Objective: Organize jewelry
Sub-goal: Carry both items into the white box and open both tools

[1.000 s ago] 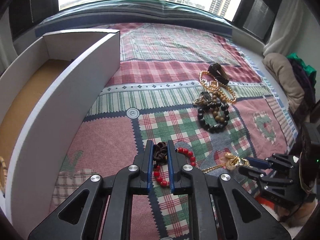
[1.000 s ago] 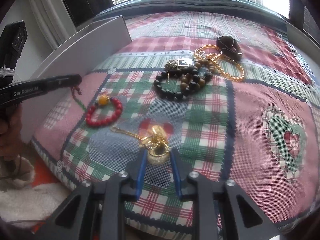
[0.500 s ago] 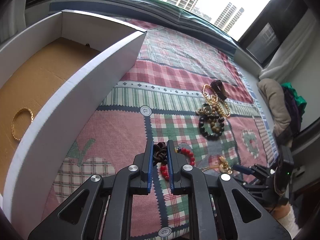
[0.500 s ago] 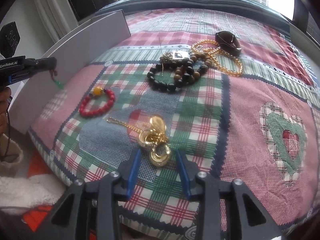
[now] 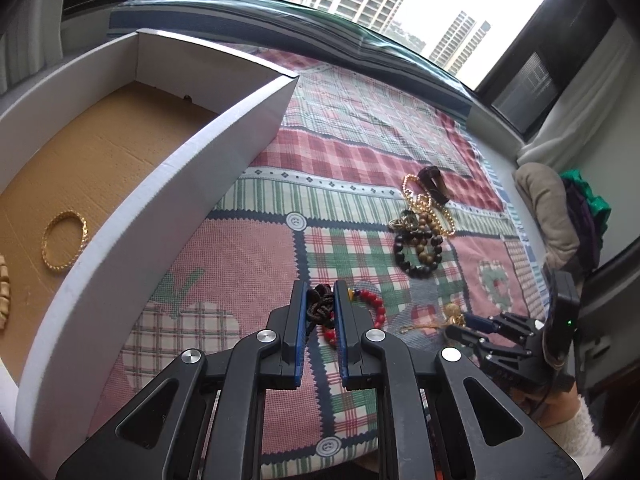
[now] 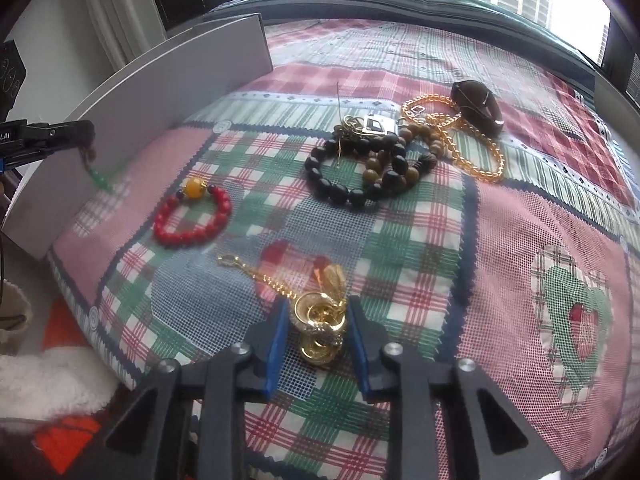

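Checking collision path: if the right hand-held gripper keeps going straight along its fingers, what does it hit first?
The gold ring cluster, already between the closing right hand-held gripper jaws; just beyond it, probably the patchwork quilt.

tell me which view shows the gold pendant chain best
The right wrist view. The gold pendant chain lies large and sharp between the closing jaws of the right gripper. The left wrist view shows it only small and far off, partly hidden by that gripper's tip.
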A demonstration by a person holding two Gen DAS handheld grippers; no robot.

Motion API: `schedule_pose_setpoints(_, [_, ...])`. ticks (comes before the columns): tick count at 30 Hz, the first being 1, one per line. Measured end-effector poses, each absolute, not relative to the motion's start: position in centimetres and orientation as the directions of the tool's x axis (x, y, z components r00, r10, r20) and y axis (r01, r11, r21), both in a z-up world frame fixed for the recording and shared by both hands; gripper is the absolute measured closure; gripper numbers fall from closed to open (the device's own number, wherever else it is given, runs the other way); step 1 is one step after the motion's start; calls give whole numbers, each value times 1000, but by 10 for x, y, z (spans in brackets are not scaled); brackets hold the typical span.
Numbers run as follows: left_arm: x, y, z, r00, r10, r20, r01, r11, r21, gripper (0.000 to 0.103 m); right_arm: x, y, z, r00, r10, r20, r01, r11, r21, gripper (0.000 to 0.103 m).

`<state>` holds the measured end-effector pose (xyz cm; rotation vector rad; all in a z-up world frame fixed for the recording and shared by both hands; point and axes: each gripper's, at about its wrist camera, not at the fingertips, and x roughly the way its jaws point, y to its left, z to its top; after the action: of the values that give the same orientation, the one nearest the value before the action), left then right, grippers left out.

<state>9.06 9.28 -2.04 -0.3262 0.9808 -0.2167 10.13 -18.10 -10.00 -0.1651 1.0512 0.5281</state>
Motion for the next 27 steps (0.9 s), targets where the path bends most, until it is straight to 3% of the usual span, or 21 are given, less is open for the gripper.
schedule_pose_setpoints(9, [61,136,53,652,-330,-683,29,911,-412,92,96,-175,-22,426,450,-785,-515,834,199,74])
schedule_pose_setpoints(16, [44,205,110,755,-238,-611,-59,904,-425,92,111,-109,56,438,561,-702,-651,737,182,74])
schedule_pose_setpoints(27, [46,308,96,723,-2,-691,-337,872,-356,92,152,63,110,360,706,-610,-808,563,175,74])
